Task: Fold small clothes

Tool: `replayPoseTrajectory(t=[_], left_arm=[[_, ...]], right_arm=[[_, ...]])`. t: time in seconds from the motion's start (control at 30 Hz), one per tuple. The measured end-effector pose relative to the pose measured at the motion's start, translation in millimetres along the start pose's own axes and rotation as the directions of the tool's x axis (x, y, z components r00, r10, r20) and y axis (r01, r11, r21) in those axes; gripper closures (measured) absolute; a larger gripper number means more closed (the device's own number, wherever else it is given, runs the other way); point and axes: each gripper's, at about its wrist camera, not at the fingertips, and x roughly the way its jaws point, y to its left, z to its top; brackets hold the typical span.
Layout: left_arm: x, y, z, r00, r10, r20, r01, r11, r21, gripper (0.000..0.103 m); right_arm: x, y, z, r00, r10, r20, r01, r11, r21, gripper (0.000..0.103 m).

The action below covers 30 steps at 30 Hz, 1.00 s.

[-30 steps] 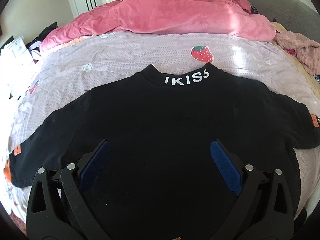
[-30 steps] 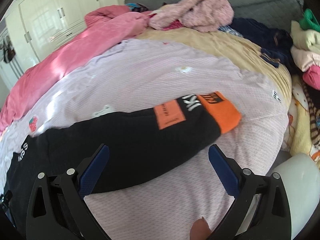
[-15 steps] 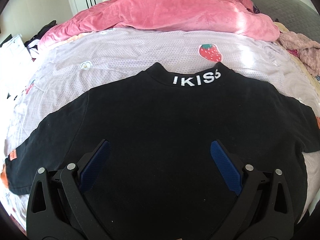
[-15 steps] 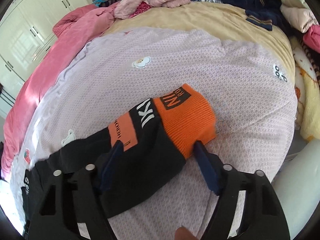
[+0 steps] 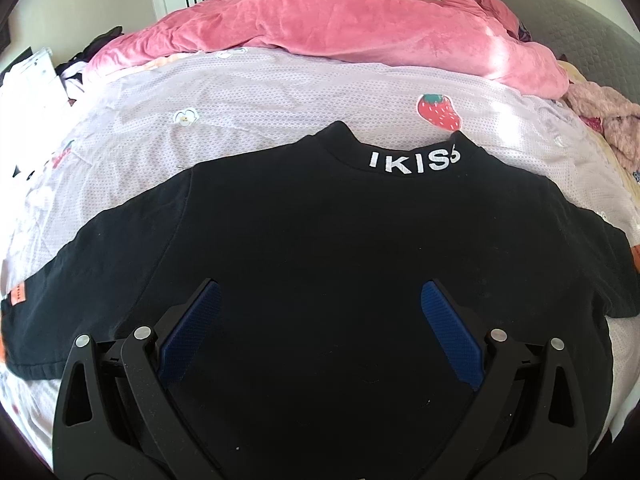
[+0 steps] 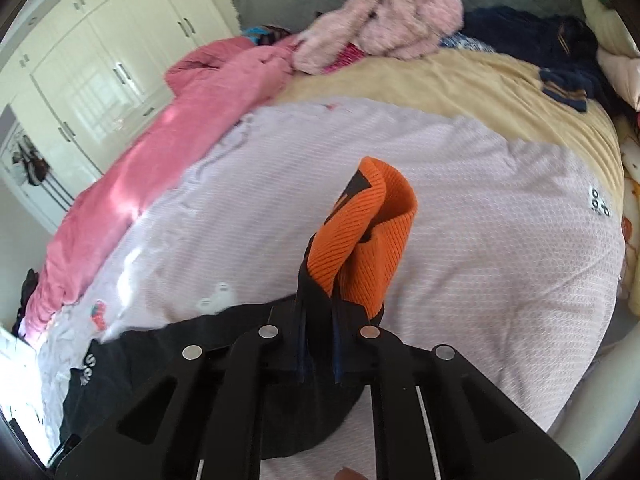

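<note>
A black long-sleeved shirt [image 5: 320, 248] with white "IKISS" on the collar lies flat on a lilac bed sheet [image 5: 260, 100]. My left gripper [image 5: 320, 320] is open and hovers over the shirt's lower body, touching nothing. In the right wrist view my right gripper [image 6: 318, 320] is shut on the shirt's right sleeve near its orange ribbed cuff [image 6: 364, 240]. The cuff stands crumpled above the jaws, lifted off the sheet. The shirt's body [image 6: 160, 368] trails down to the left.
A pink quilt [image 5: 340, 28] is bunched along the far side of the bed. A fluffy pink garment [image 6: 384, 28] and dark clothes [image 6: 540, 40] lie on a beige blanket [image 6: 460, 88]. White wardrobe doors [image 6: 100, 68] stand behind.
My right gripper moved onto the sleeve, closed on it near the orange cuff and lifted it. My left gripper stayed open, drifting slightly over the shirt.
</note>
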Motion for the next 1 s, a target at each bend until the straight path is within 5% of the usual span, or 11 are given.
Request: replayPoseTrajectory(t=[0.17,0.37,0.53,0.7,0.8,0.93,1.0], left_arm=[[-6.4,11.8,-1.5,1.000,-0.002,0.013,0.002,1.000,-0.030,0.009],[-13.0,30.0,-5.1,1.000,0.005,0.018,-0.004,0.998,-0.064,0.009],[-20.2,48.4,-8.8,0.999,0.022,0.028,-0.019,0.995,-0.098,0.009],[-23.1,61.0,-12.5,0.999,0.031,0.030,-0.027,0.993,-0.118,0.009],[-22.3,63.4,-13.0,0.999,0.030,0.023,-0.026,0.990,-0.135,0.009],[-25.5,54.7,-12.5,1.000,0.015,0.022,-0.012,0.991,-0.134,0.009],[-27.5,48.4,-13.1,1.000,0.001,0.020,0.001,0.992,-0.130,0.009]], right_arm=[[-22.3,76.3,-16.5,0.992,0.123,0.030,-0.118,0.984,-0.137,0.094],[-37.4,191.4,-59.5,0.963,0.270,-0.022,-0.261,0.902,-0.345,0.094],[-34.6,249.0,-98.2,0.948,0.310,-0.073,-0.309,0.843,-0.440,0.094],[-26.6,275.3,-134.1,0.928,0.339,-0.152,-0.368,0.782,-0.503,0.090],[-26.6,275.2,-148.5,0.897,0.395,-0.200,-0.441,0.754,-0.486,0.081],[-39.7,264.5,-147.5,0.849,0.477,-0.228,-0.525,0.713,-0.464,0.073],[-45.0,253.5,-140.3,0.846,0.489,-0.210,-0.528,0.720,-0.451,0.073]])
